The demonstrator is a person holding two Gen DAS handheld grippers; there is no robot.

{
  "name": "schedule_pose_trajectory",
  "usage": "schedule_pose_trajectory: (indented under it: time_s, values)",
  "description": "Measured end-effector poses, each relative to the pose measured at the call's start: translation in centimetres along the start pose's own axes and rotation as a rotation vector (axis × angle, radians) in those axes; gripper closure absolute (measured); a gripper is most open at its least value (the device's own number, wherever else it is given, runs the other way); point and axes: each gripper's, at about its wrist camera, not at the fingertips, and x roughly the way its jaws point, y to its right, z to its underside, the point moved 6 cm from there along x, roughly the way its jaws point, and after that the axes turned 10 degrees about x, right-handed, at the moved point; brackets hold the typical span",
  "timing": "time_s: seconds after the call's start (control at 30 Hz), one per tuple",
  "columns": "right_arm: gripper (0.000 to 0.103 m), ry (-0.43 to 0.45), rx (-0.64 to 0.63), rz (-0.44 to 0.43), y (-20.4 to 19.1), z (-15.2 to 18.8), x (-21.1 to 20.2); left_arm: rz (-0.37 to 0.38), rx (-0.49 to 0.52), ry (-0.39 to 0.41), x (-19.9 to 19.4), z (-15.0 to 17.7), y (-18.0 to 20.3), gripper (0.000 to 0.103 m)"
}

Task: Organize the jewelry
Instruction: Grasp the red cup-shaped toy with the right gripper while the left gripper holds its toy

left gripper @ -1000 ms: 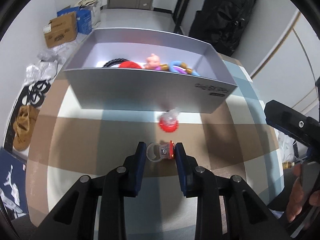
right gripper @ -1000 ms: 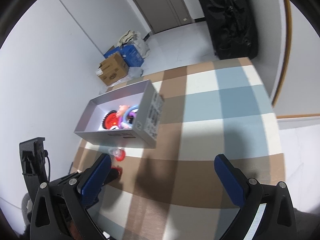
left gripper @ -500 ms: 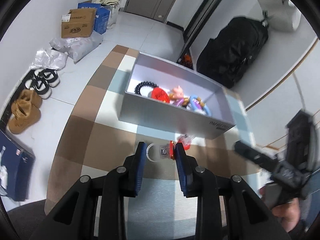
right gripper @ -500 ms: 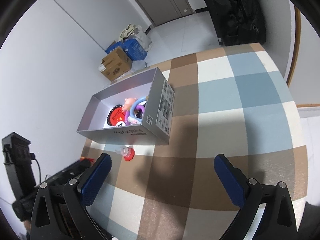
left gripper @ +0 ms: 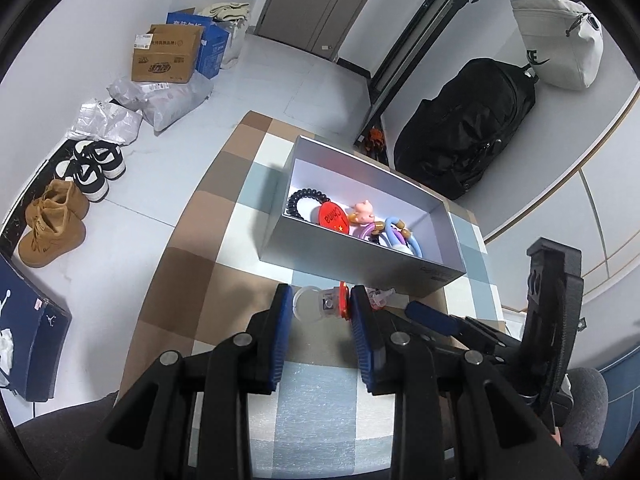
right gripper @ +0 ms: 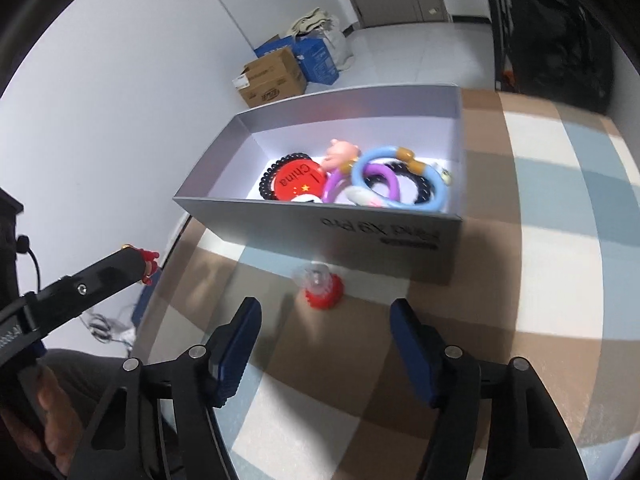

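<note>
My left gripper (left gripper: pixel 320 304) is shut on a clear ring with a red top (left gripper: pixel 326 304), held above the checked tablecloth (left gripper: pixel 312 396) just in front of the grey box (left gripper: pixel 360 270). In the box lie a black coil tie (left gripper: pixel 303 203), a red badge (left gripper: pixel 333 216), a pink figure (left gripper: pixel 363 212) and blue and purple rings (left gripper: pixel 400 236). A second clear ring with a red flower (right gripper: pixel 322 286) lies on the cloth before the box (right gripper: pixel 360 232). My right gripper (right gripper: pixel 325 306) hovers just short of it, jaws closing, pads not touching it. At the right view's left edge, the left gripper (right gripper: pixel 146 266) shows.
On the floor to the left are shoes (left gripper: pixel 54 226), plastic bags (left gripper: pixel 168 100), cardboard boxes (left gripper: pixel 168 56) and a dark blue box (left gripper: pixel 32 344). A black backpack (left gripper: pixel 468 132) and a white bag (left gripper: pixel 556 44) stand behind the table. A hand (right gripper: pixel 44 408) holds the left gripper.
The left gripper has risen and pulled back with its ring, so the box looks farther. The right gripper has swung in toward the second ring, and its jaws have narrowed.
</note>
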Motion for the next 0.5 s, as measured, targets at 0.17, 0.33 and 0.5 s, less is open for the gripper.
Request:
schedule_pose_trajectory:
  time_s: [0.17,0.33,0.5]
  values:
    - [0.045,0.013,-0.021,0.019,-0.4,-0.4,0.7,0.025,0.000,-0.001,-0.2,-0.1,-0.2,0.079]
    - [0.052,0.029,-0.043,0.046,-0.9,-0.8,1.2,0.040,-0.017,0.000,-0.2,-0.2,-0.7,0.079]
    - [0.058,0.039,-0.077,0.083,-1.7,-0.8,1.8,0.048,-0.024,-0.003,-0.1,-0.1,-0.6,0.079]
